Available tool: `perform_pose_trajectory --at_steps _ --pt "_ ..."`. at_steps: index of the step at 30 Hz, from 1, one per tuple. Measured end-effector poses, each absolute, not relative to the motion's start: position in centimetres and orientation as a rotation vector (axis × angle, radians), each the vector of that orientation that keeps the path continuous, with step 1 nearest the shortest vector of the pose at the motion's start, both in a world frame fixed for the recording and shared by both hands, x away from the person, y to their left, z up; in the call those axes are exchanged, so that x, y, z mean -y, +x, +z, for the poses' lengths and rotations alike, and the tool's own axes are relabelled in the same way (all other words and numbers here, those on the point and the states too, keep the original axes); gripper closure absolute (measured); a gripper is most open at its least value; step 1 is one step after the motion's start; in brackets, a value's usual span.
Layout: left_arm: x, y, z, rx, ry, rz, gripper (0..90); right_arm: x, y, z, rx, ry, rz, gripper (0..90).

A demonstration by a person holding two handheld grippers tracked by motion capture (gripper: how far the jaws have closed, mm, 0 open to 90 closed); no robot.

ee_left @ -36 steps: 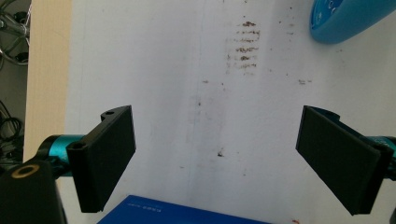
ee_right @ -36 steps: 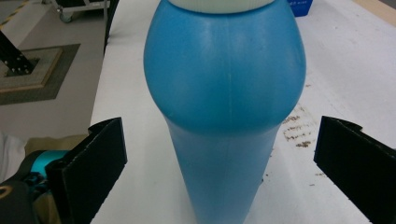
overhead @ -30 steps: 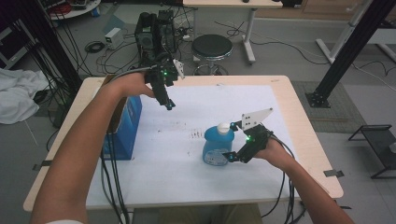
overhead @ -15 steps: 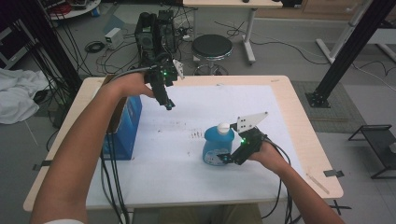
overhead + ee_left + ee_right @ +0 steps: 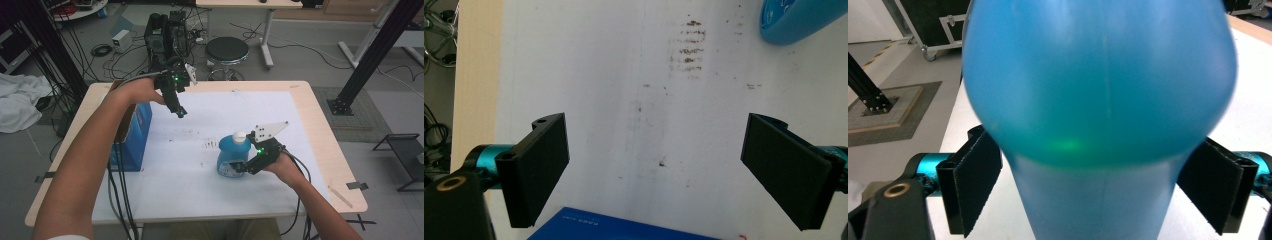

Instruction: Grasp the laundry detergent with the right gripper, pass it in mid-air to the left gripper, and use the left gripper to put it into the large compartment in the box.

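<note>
The bottle (image 5: pixel 231 157) stands upright on the white sheet (image 5: pixel 200 195), nearer the table's (image 5: pixel 320 125) right edge than its left and a little toward the near edge. It is not yet grasped: in the right gripper view its narrow lower body sits between the jaws with a gap on each side, so the right gripper (image 5: pixel 241 167) is apart around it, and closing and lifting seem still to come. The bottle is translucent blue with a rounded bulge above a slimmer waist, a white cap (image 5: pixel 240 136) and a label on its front. The left gripper (image 5: pixel 181 113) hangs above the sheet toward the far left corner, jaws wide apart and empty, beside a blue box (image 5: pixel 131 140) at the left edge.
</note>
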State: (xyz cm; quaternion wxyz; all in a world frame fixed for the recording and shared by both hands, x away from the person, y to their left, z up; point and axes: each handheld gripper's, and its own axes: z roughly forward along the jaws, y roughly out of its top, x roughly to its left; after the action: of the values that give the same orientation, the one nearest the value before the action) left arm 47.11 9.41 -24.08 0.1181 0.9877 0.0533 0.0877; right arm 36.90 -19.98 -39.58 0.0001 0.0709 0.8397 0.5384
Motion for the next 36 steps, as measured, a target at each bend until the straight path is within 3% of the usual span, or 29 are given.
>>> perform_pose_trajectory --at_steps 5,11,13,36 --pt "-9.36 47.13 -24.11 -0.153 2.891 0.252 12.0 19.95 36.86 -39.67 -2.638 0.217 1.686 15.5" --pt "-9.35 47.13 -24.11 -0.156 2.892 0.252 12.0 19.96 36.69 -39.71 -2.639 0.226 1.689 20.8" --pt "-9.38 47.12 -24.12 -0.161 2.891 0.254 12.0 19.98 36.69 -39.75 -2.641 0.212 1.703 26.3" --pt "-9.31 47.1 -24.27 -0.163 2.895 0.251 11.9 19.89 36.8 -39.93 -2.597 0.186 1.725 34.3"
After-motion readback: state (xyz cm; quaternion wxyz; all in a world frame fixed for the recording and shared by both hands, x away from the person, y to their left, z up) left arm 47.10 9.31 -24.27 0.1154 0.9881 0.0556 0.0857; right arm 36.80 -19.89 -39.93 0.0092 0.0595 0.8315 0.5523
